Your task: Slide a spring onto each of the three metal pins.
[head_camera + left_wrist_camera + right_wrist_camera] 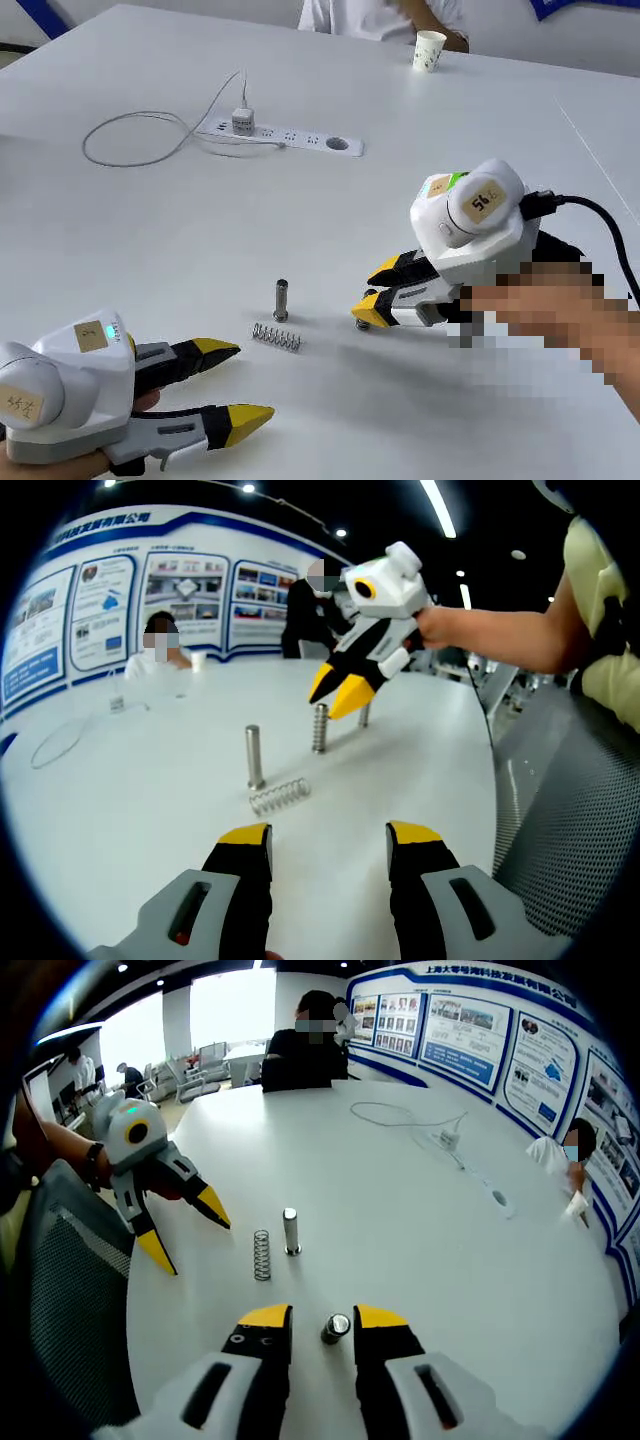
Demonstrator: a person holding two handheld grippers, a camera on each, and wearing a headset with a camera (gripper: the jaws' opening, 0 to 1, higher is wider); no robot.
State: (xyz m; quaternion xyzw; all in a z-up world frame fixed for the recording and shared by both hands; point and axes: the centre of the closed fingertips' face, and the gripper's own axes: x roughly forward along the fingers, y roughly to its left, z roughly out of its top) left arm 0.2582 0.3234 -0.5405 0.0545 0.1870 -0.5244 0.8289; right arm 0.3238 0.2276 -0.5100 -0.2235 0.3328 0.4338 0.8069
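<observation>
on the table [150,250], a loose spring [277,337] is laid beside a bare pin [281,299] for the spread left claw [255,379], while the right claw [364,296] is held narrowly parted around a second pin [336,1327].

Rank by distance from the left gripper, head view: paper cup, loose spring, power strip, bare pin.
1. loose spring, just ahead of left gripper.
2. bare pin, behind it.
3. power strip, mid-table.
4. paper cup, far side.

Perhaps "56", right gripper [370,293] label [487,201]
</observation>
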